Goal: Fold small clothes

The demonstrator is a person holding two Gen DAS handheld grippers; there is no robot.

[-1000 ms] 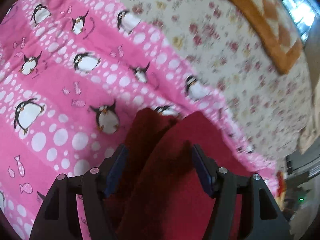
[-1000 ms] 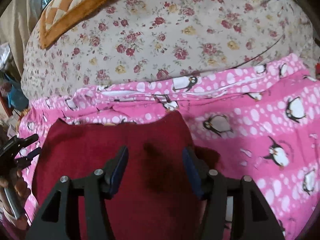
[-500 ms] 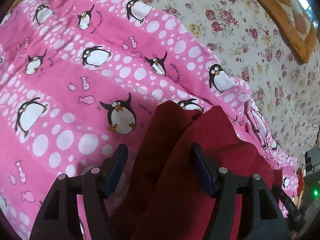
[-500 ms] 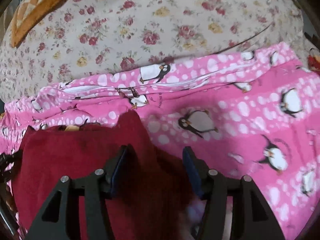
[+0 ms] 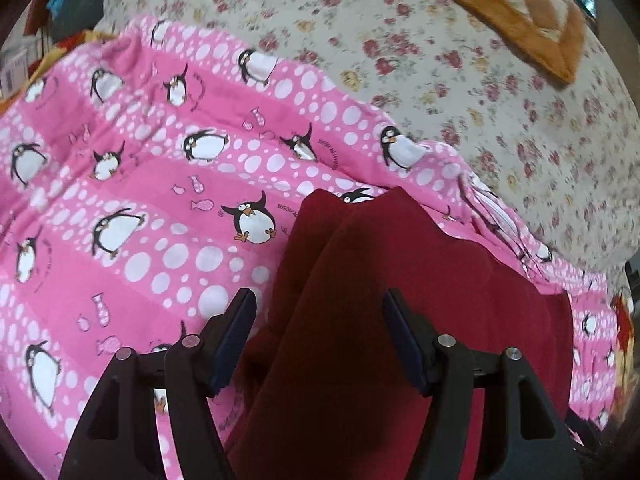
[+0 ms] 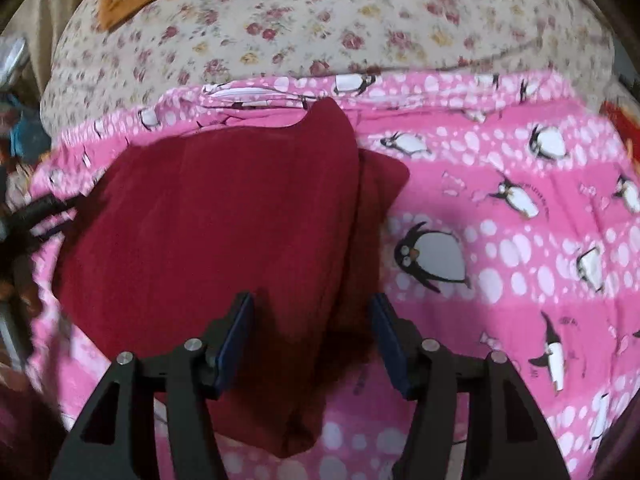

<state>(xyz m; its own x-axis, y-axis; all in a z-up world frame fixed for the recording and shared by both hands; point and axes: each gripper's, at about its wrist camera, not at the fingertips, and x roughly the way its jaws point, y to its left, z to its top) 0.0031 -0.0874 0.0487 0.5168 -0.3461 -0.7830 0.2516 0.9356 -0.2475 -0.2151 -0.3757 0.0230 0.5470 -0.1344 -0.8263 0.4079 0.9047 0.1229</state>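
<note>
A dark red garment [image 5: 400, 300] lies folded on a pink penguin-print blanket [image 5: 140, 208]. It also shows in the right wrist view [image 6: 208, 232], doubled over with a folded edge on its right side. My left gripper [image 5: 318, 312] is open, its jaws straddling the garment's left fold without closing on it. My right gripper [image 6: 312, 316] is open over the garment's near right edge. The left gripper shows at the left edge of the right wrist view [image 6: 36, 216].
A cream floral bedspread [image 5: 460, 64] lies beyond the blanket. An orange checkered cushion [image 5: 516, 4] sits at the far right of it. Clutter shows off the bed's edge [image 6: 20, 128].
Both grippers have pulled back toward me and the garment has settled flat on the blanket. The right wrist view now shows more of the garment. Both pairs of jaws stay apart.
</note>
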